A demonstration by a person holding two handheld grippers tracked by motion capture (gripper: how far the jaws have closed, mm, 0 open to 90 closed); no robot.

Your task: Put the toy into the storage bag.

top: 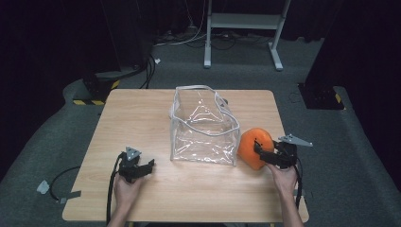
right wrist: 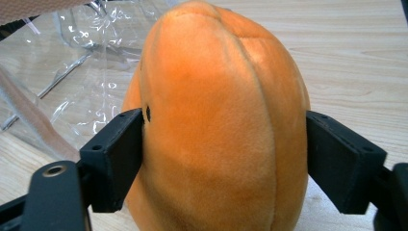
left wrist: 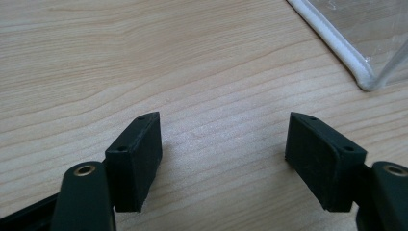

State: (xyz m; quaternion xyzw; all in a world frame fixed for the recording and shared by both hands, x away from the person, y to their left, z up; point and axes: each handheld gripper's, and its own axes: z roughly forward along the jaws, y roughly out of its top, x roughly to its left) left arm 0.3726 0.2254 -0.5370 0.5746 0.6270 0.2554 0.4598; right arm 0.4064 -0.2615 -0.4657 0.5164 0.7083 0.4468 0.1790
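The right gripper (right wrist: 223,144) pinches an orange plush (right wrist: 216,125) between both jaws, just beside the clear bag (top: 203,125) standing mid-table (top: 142,113). The left gripper (left wrist: 223,149) rests near the bag's left side, jaws spread, holding nothing.

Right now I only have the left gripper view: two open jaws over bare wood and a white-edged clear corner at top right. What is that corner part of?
Observer: It is the near left corner of a clear plastic bag standing open-topped at mid-table.
Operator: Where is my other gripper?
Observer: The right gripper is at the bag's right side, with its jaws closed on an orange plush toy.
Operator: Is the toy in the bag?
Observer: No, it is outside, right beside the bag's right wall.
Operator: And my left gripper?
Observer: The left gripper sits low over the table, left of the bag, holding nothing.
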